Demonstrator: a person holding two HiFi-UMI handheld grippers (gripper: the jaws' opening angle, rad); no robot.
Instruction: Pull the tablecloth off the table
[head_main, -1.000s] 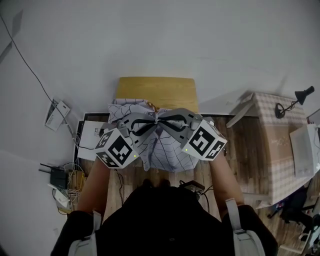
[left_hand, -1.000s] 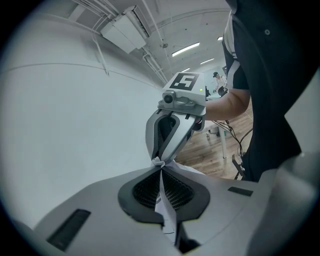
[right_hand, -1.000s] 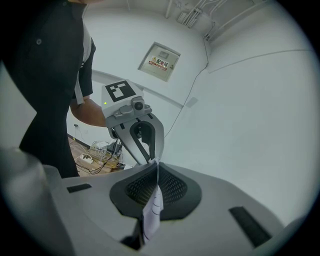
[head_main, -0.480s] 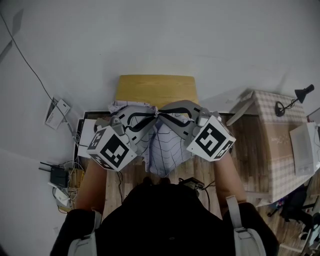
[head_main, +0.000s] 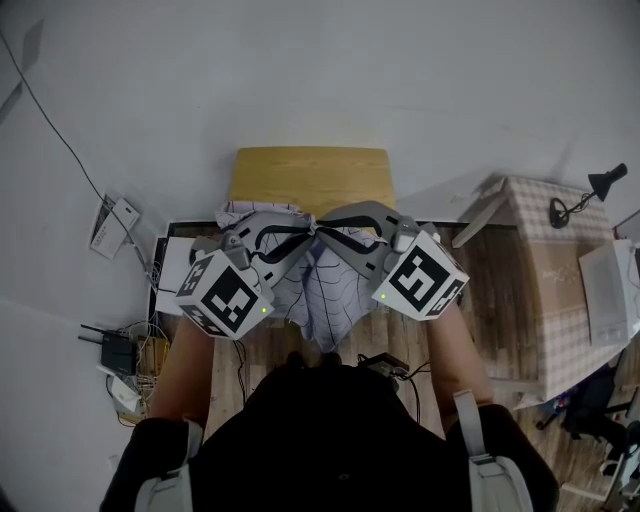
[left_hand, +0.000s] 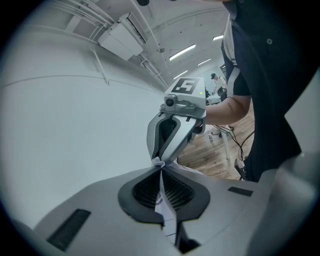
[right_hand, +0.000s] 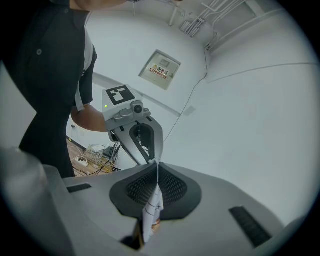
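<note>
Both grippers hold the cloth (head_main: 327, 298) and meet tip to tip over the near edge of the surface (head_main: 310, 178). The left gripper (head_main: 304, 234) comes in from the left and the right gripper (head_main: 326, 231) from the right, so the two form a shallow arch with the cloth gathered at its peak. In the left gripper view its fingers (left_hand: 102, 202) are pressed together on a thin fold of cloth that runs down between the dark pads. The right gripper view shows the same pinch on the other side, a narrow strip of patterned cloth trapped between closed fingers. Each view also shows the other gripper's tips touching, or just beside, its own. From that shared pinch point the cloth falls toward the near side as a bunched bundle whose long axis runs from the fingertips down toward the person, between the two forearms and above the floor (head_main: 500, 300). A smaller part spreads to the far left behind the left gripper, along the near edge of the surface; whether it rests on the wood or hangs just off it cannot be told. The far part of the surface is bare wood. So what is left of the cloth lies just beyond and to the left of the fingertips, nearer the left gripper than the right. The move ahead likely turns on drawing both hands together toward the near side and away from that edge. Both pinches should be kept, so the last fold slides off without slipping out.
</note>
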